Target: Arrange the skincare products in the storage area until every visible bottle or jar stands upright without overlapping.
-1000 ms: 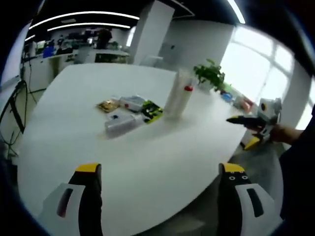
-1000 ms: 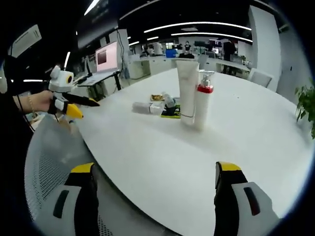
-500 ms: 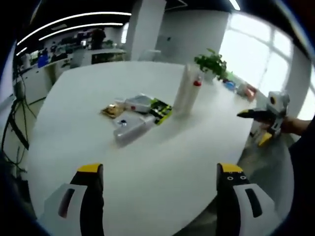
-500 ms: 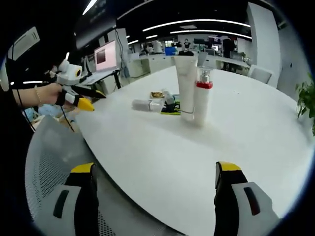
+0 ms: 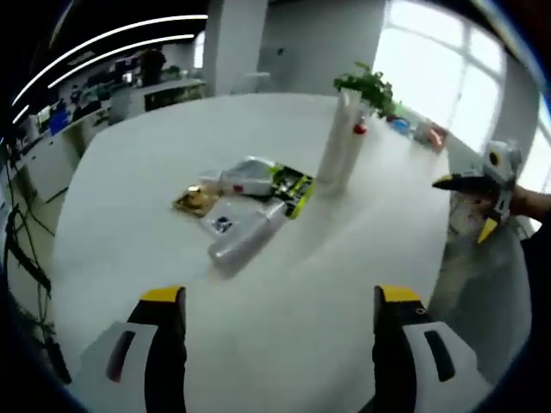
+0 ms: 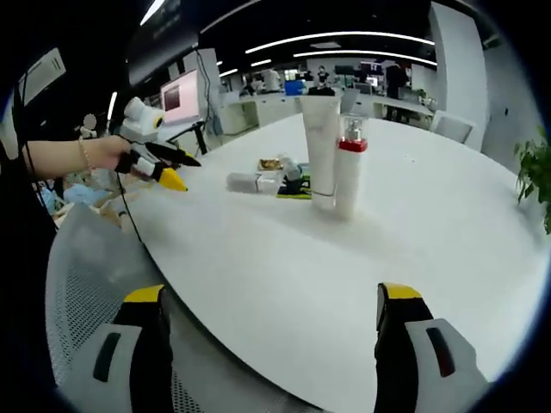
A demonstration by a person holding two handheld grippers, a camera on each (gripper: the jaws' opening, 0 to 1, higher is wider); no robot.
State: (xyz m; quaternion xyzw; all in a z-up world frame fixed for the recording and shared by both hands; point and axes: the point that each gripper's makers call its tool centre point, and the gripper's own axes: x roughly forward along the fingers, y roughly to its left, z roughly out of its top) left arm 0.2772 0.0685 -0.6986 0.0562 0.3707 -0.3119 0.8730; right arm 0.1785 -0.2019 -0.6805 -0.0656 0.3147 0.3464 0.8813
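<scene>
Your left gripper (image 5: 274, 344) hangs over the near edge of the round white table (image 5: 129, 155), jaws spread wide with nothing between them. Your right gripper (image 6: 269, 344) is likewise spread and empty, short of the table's edge.

Take the tall white tube (image 6: 320, 151) as your landmark: it stands upright mid-table, and the pump bottle with the red collar (image 6: 349, 168) stands upright touching it. Beside the tube's base lies a cluster: a clear bottle on its side (image 5: 245, 239), a white flat-lying bottle (image 5: 247, 178), a green-and-black packet (image 5: 293, 185) and a gold sachet (image 5: 195, 201). A potted plant (image 5: 366, 86) sits beyond the tube.
</scene>
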